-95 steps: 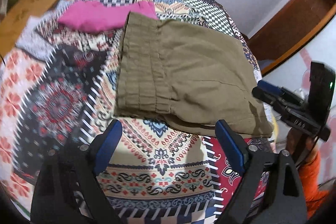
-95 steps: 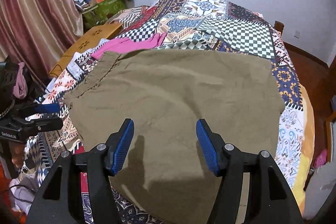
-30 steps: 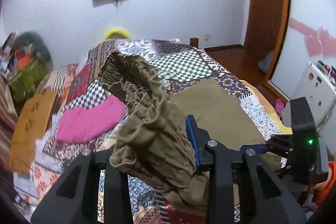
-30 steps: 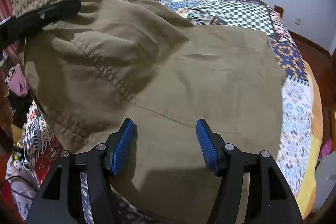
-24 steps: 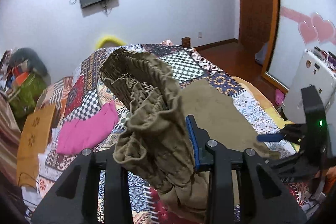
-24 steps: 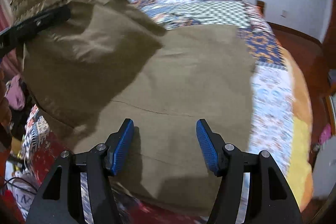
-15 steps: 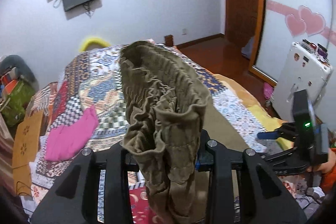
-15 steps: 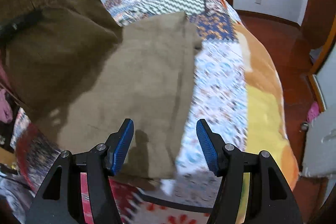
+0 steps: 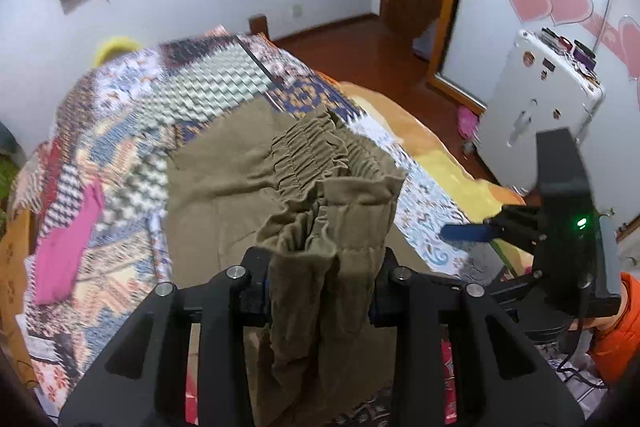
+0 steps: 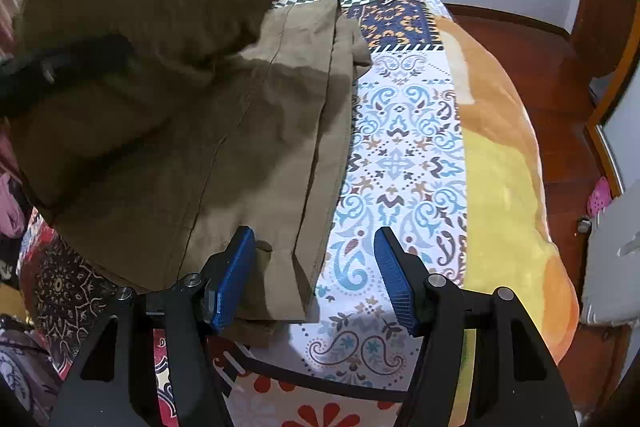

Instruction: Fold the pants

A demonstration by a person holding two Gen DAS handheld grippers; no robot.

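The olive-brown pants (image 9: 224,187) lie partly spread on the patchwork bed. My left gripper (image 9: 320,287) is shut on their gathered elastic waistband (image 9: 320,163) and holds it up over the legs. In the right wrist view the lifted waistband end (image 10: 132,15) hangs over the flat pant legs (image 10: 280,131). My right gripper (image 10: 316,275) is open and empty, low over the hem at the near edge of the bed. It also shows in the left wrist view (image 9: 472,233) at the right.
A pink garment (image 9: 68,243) lies on the left of the patchwork bedspread (image 9: 208,67). A white appliance (image 9: 536,95) stands right of the bed. The bed's yellow-orange edge (image 10: 504,187) drops to a wooden floor (image 10: 552,75).
My left gripper has carried the waistband across toward the hem side, over the legs. My right gripper has shifted right, to the hem edge of the pants, staying open.
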